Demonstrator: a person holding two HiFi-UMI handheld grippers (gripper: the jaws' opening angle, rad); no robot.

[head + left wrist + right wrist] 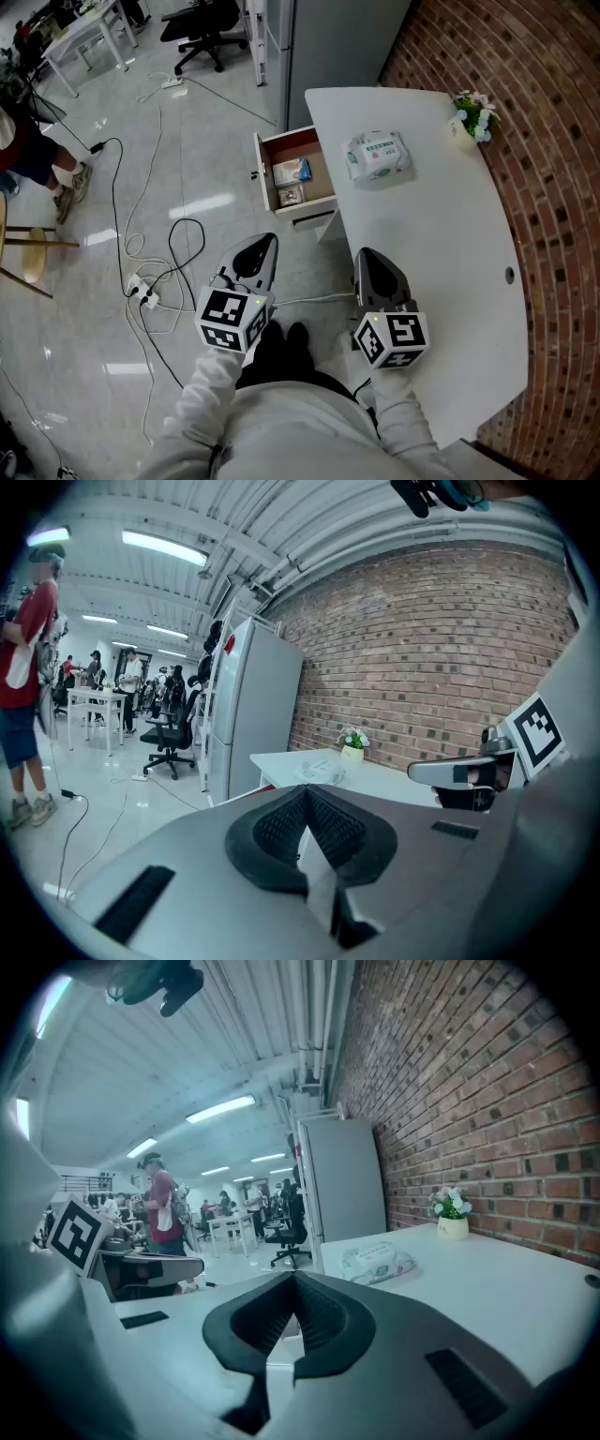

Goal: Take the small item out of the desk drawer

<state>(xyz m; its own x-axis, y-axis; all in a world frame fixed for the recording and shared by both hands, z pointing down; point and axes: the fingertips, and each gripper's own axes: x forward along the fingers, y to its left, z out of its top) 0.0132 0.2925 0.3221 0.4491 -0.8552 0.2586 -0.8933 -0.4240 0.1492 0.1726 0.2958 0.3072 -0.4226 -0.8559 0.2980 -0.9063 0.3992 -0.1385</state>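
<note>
The jaws of the left gripper (305, 791) are pressing together with nothing between them. The jaws of the right gripper (294, 1277) are also meeting at their tips, empty. Both grippers are hanging close to the person's body, well apart from the drawer (298, 145), which is standing pulled out at the left side of the white desk (422, 244).

Two small things are lying inside it: a blue-and-white packet (292, 172) and, just beside it toward the person, a darker flat item (292, 195). I cannot tell which one the task is meaning.

To reach well, I think the left gripper, being on the drawer's side, should be opening its jaws before going down. It should be coming from above, with the jaws across the item's short side, and not scraping the drawer wall. The tissue pack (379, 155) and the flower pot (466, 122) are sitting on the desk top, blocking nothing.
</note>
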